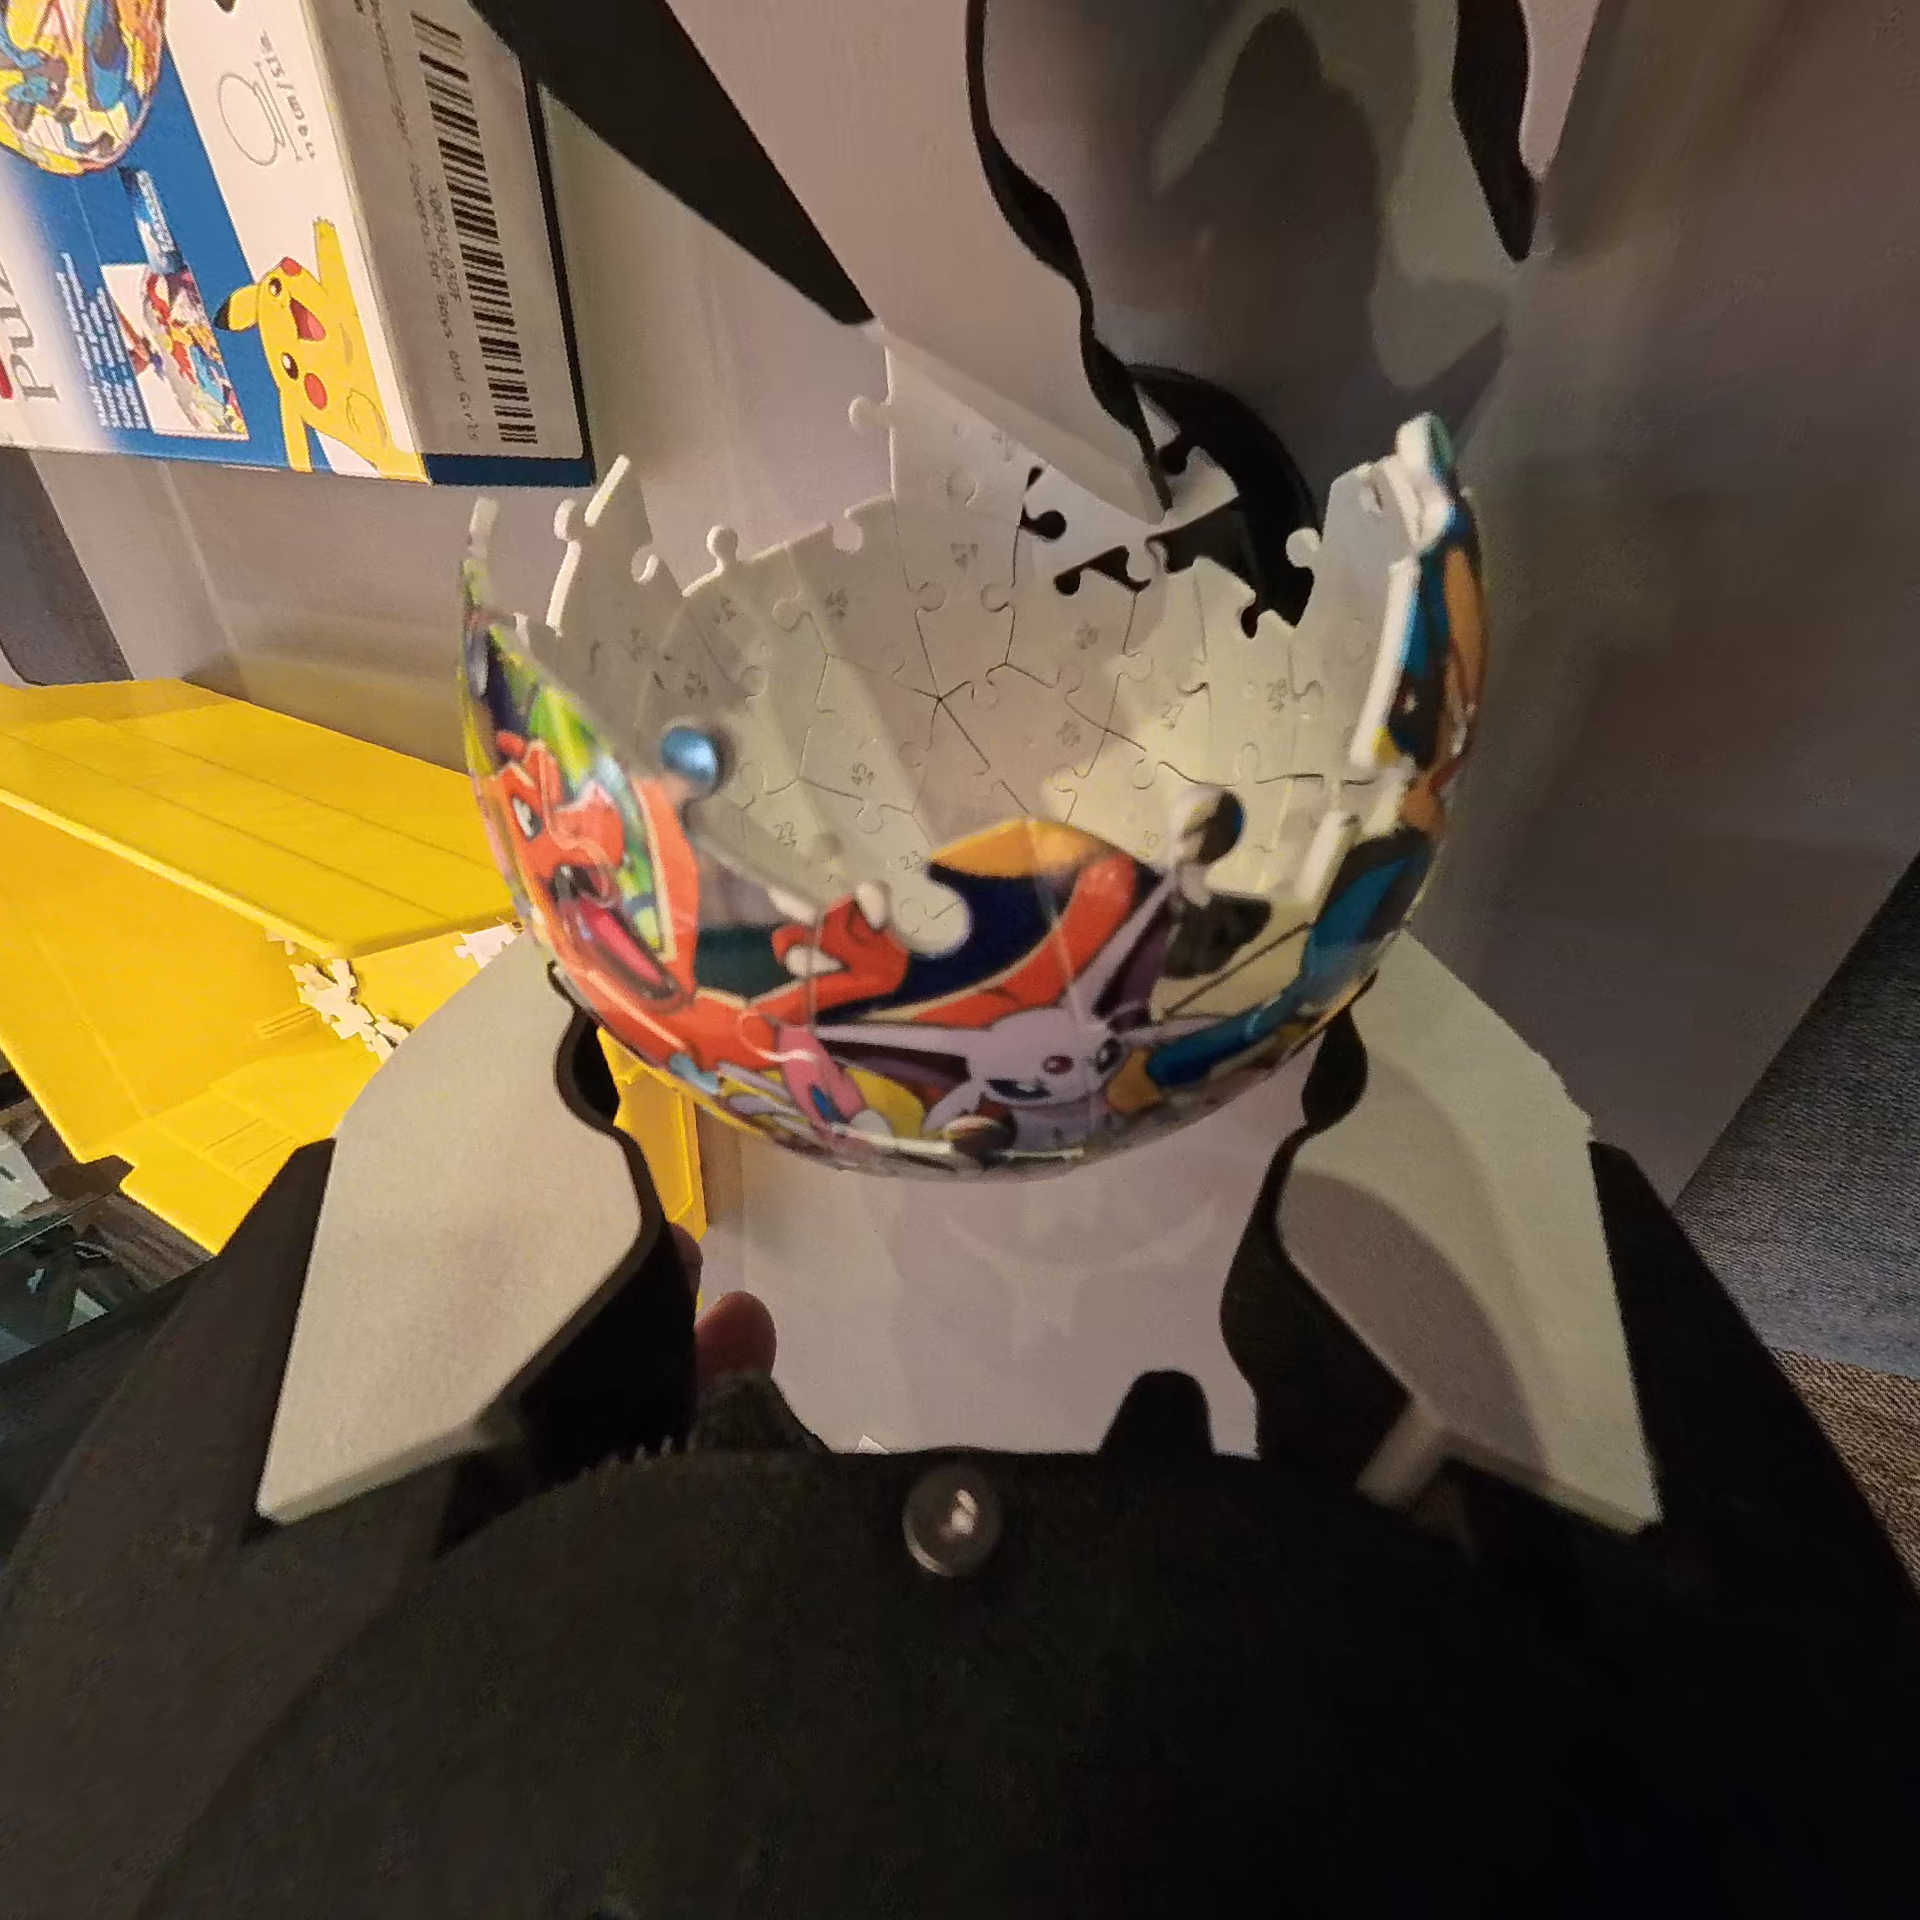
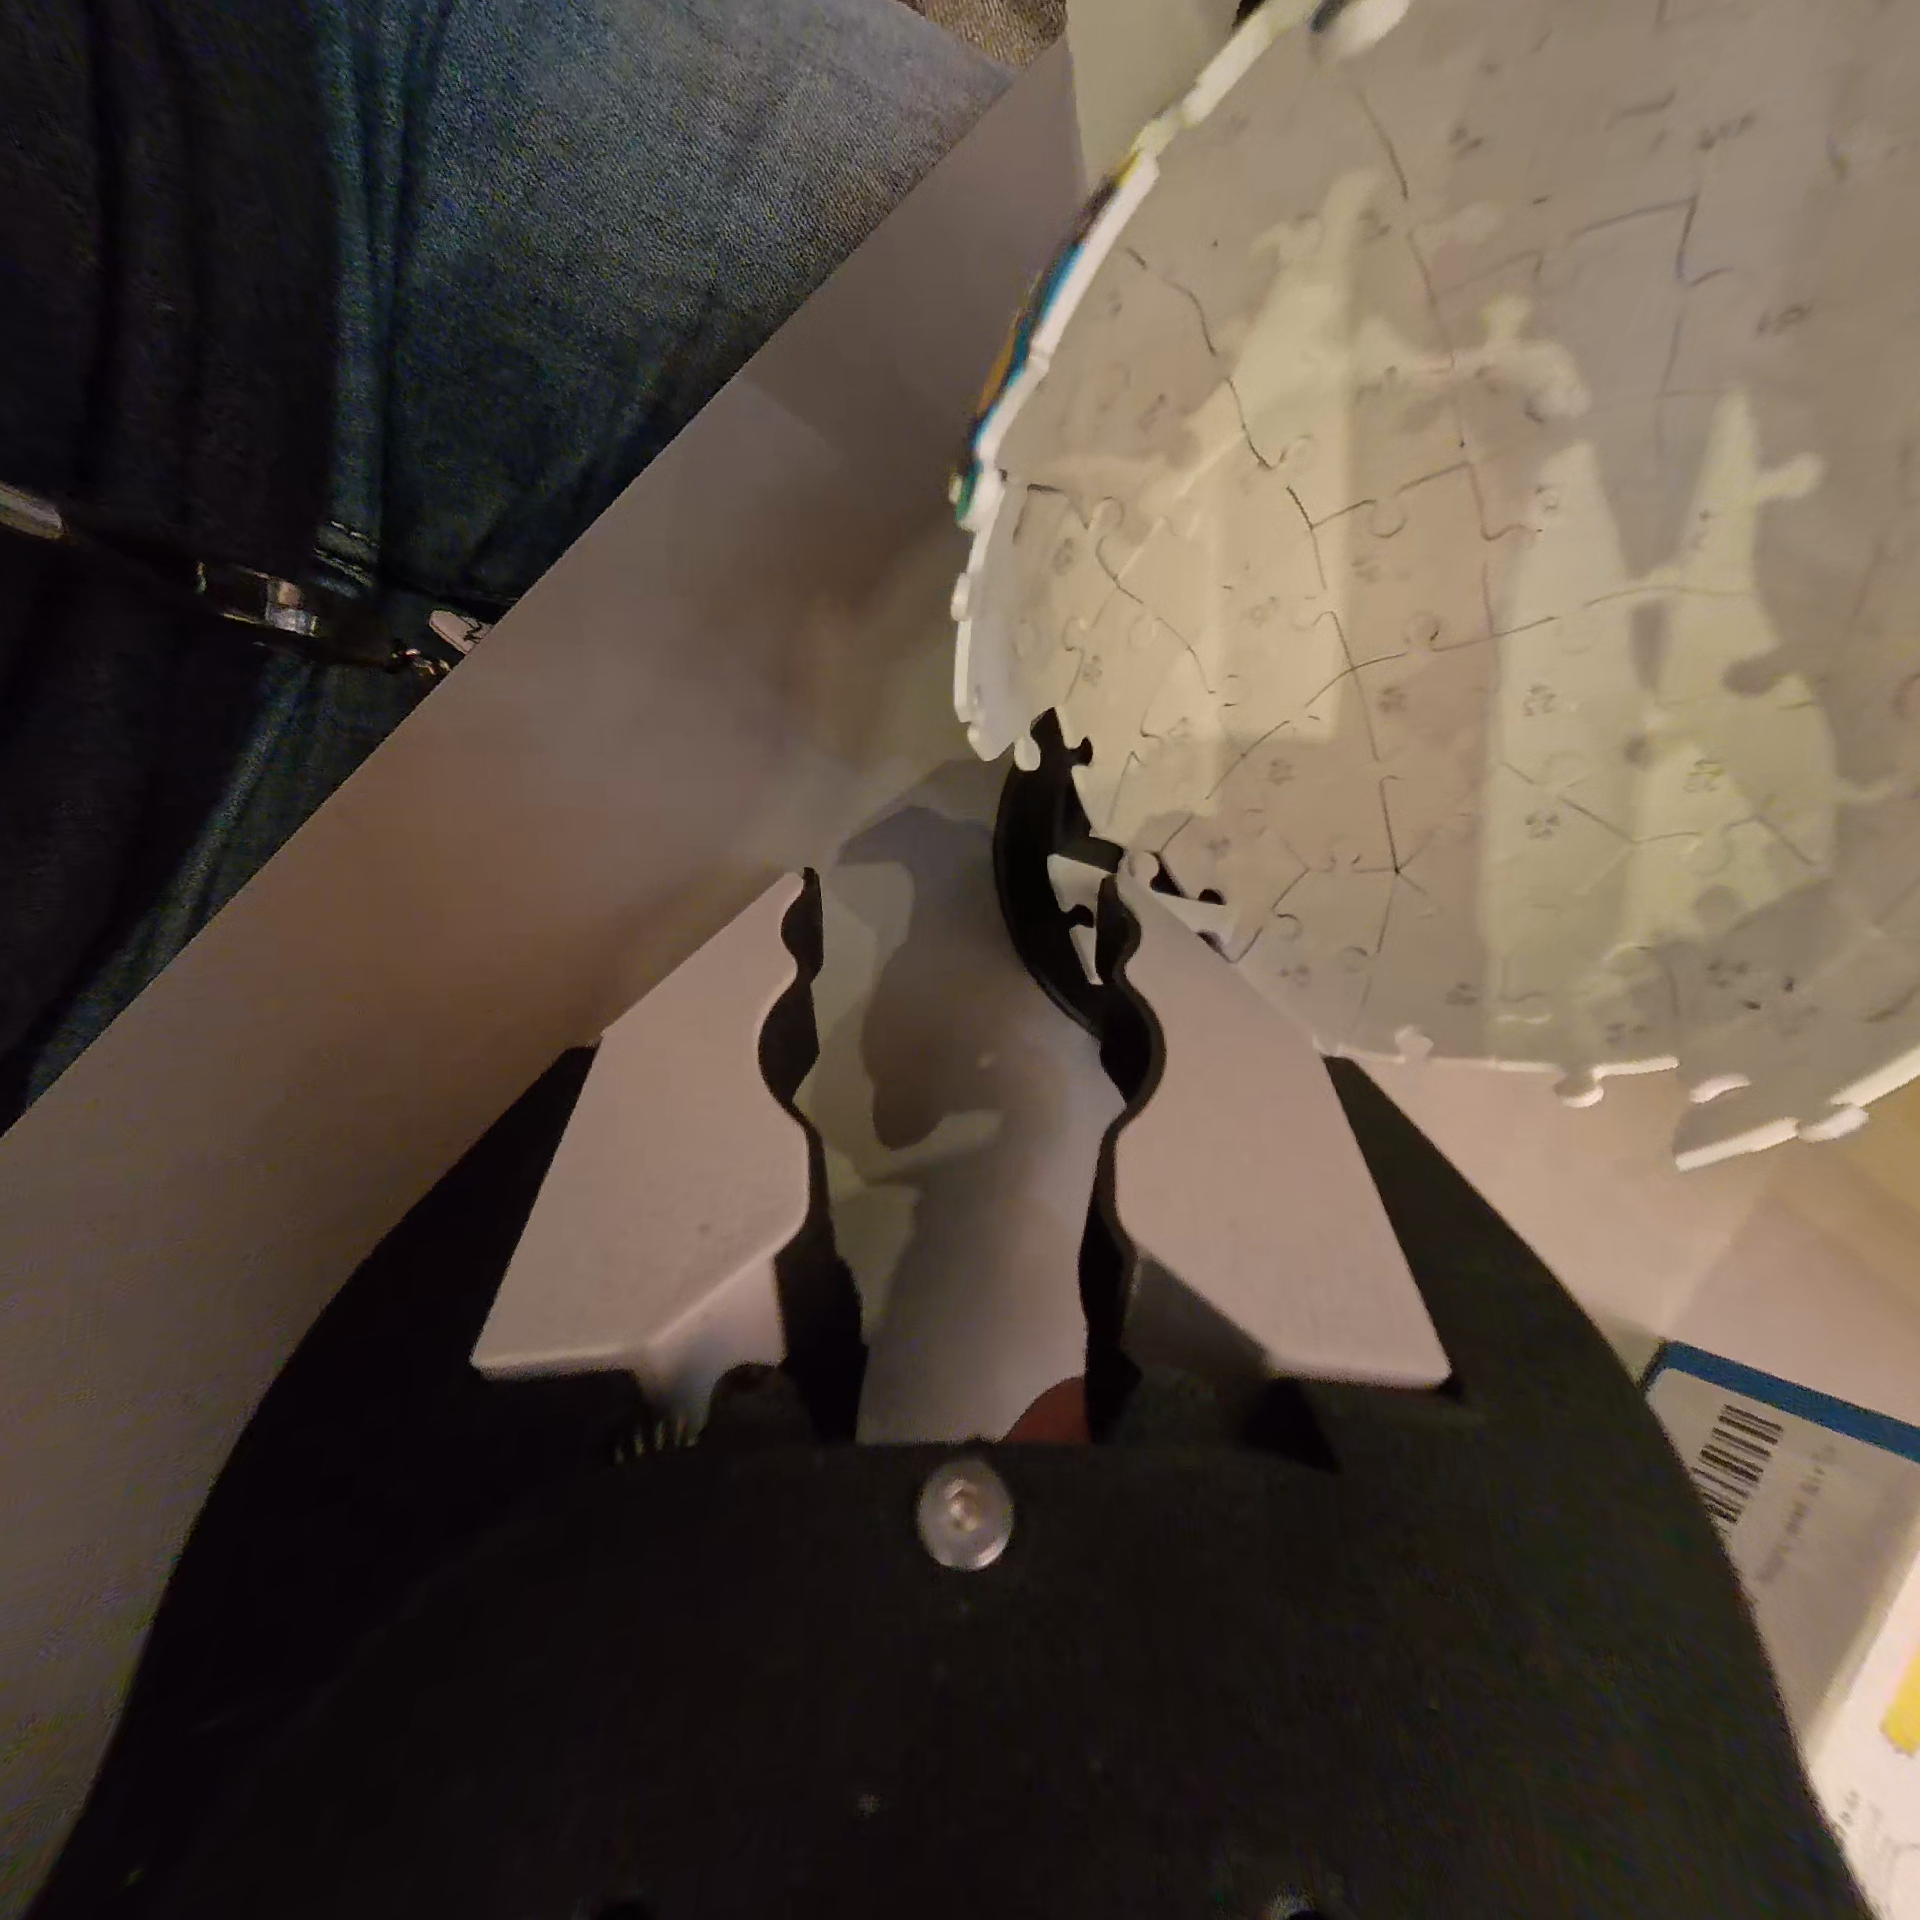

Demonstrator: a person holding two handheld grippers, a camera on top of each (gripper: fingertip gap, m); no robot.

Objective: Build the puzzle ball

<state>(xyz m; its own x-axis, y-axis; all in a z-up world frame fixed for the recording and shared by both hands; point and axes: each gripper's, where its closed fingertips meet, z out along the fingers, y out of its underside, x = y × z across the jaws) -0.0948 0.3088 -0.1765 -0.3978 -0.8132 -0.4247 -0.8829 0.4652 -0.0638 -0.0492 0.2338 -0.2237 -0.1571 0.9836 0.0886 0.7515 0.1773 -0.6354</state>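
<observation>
The half-built puzzle ball (image 1: 966, 831) is an open bowl of interlocked pieces, colourful cartoon creatures outside, plain white numbered backs inside, clamped between the left gripper (image 1: 961, 1023) fingers with its jagged rim tilted away. A small gap of missing pieces (image 2: 1081, 883) lies at the right gripper (image 2: 961, 894) fingertips.

Box (image 1: 312, 239), eleven o'clock, left wrist view: barcode (image 1: 483, 229), lines of small print, large lettering on the blue side. Right wrist view, four o'clock: the barcode again. Puzzle ball (image 1: 935, 717), centre: a small printed number on each piece's white inner face.
</observation>
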